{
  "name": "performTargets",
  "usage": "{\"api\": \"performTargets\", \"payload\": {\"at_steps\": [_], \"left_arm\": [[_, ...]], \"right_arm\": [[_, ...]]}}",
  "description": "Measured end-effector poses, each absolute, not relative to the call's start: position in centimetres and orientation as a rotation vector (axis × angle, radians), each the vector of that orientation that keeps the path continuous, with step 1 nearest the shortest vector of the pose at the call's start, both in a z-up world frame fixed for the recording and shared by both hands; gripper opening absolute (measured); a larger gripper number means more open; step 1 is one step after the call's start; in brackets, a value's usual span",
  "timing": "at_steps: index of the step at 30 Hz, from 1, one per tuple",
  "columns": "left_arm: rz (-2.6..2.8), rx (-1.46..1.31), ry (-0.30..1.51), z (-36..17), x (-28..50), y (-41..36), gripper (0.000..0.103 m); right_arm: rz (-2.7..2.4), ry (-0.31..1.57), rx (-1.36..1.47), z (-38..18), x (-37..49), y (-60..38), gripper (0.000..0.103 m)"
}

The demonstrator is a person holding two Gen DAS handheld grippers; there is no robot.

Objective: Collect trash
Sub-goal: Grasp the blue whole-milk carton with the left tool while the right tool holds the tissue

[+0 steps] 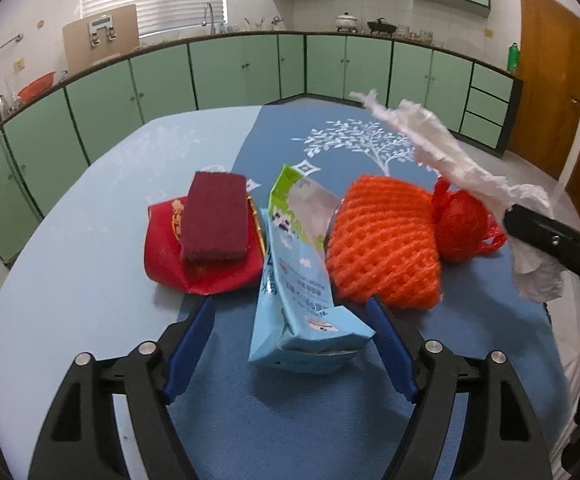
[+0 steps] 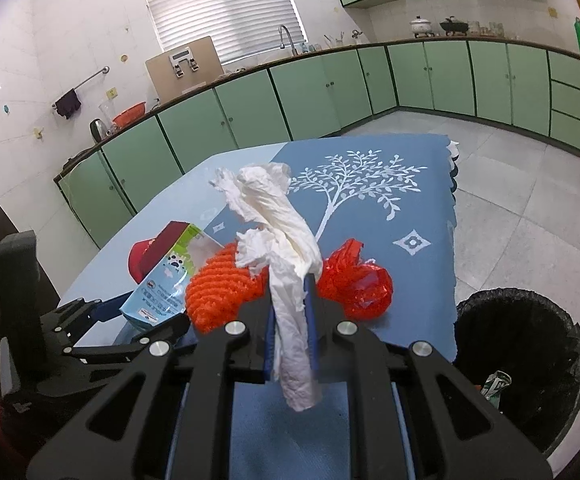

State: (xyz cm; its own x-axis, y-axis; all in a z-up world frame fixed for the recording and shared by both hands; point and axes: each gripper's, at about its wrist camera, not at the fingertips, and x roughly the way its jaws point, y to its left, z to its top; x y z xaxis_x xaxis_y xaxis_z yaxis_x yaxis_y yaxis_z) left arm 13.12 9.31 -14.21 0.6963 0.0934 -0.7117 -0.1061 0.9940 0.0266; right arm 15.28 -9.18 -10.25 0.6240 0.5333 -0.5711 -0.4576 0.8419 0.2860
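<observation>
Left wrist view: left gripper (image 1: 290,312) spread wide, milk carton (image 1: 302,280) lying between its blue fingers (image 1: 189,344), pads clear of it. Beyond the tips, red wrapper (image 1: 193,248) left, orange foam net (image 1: 386,240) right.

Right wrist view: right gripper (image 2: 290,288) clamped tight on a crumpled white tissue (image 2: 281,248). Red plastic bag (image 2: 358,276) just beyond; black-lined bin (image 2: 522,360) at right, below the table (image 2: 418,312).
</observation>
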Motion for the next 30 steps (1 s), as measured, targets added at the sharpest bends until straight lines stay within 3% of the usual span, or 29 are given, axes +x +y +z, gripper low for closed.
{"api": "performTargets", "payload": {"at_steps": [2, 3, 19, 30], "left_arm": [[0.100, -0.029, 0.797, -14.3, 13.1, 9.5, 0.057], [0.098, -0.034, 0.795, -14.3, 13.1, 9.5, 0.056], [0.076, -0.065, 0.663, -10.1, 10.8, 9.4, 0.055], [0.062, -0.043, 0.790, -13.0, 12.6, 9.0, 0.059]], "right_arm": [[0.571, 0.694, 0.119, -10.3, 15.3, -9.3, 0.012], [0.571, 0.695, 0.118, -10.3, 15.3, -9.3, 0.012], [0.594, 0.641, 0.113, -7.7, 14.2, -9.2, 0.012], [0.589, 0.671, 0.113, -8.4, 14.3, -9.0, 0.012]]}}
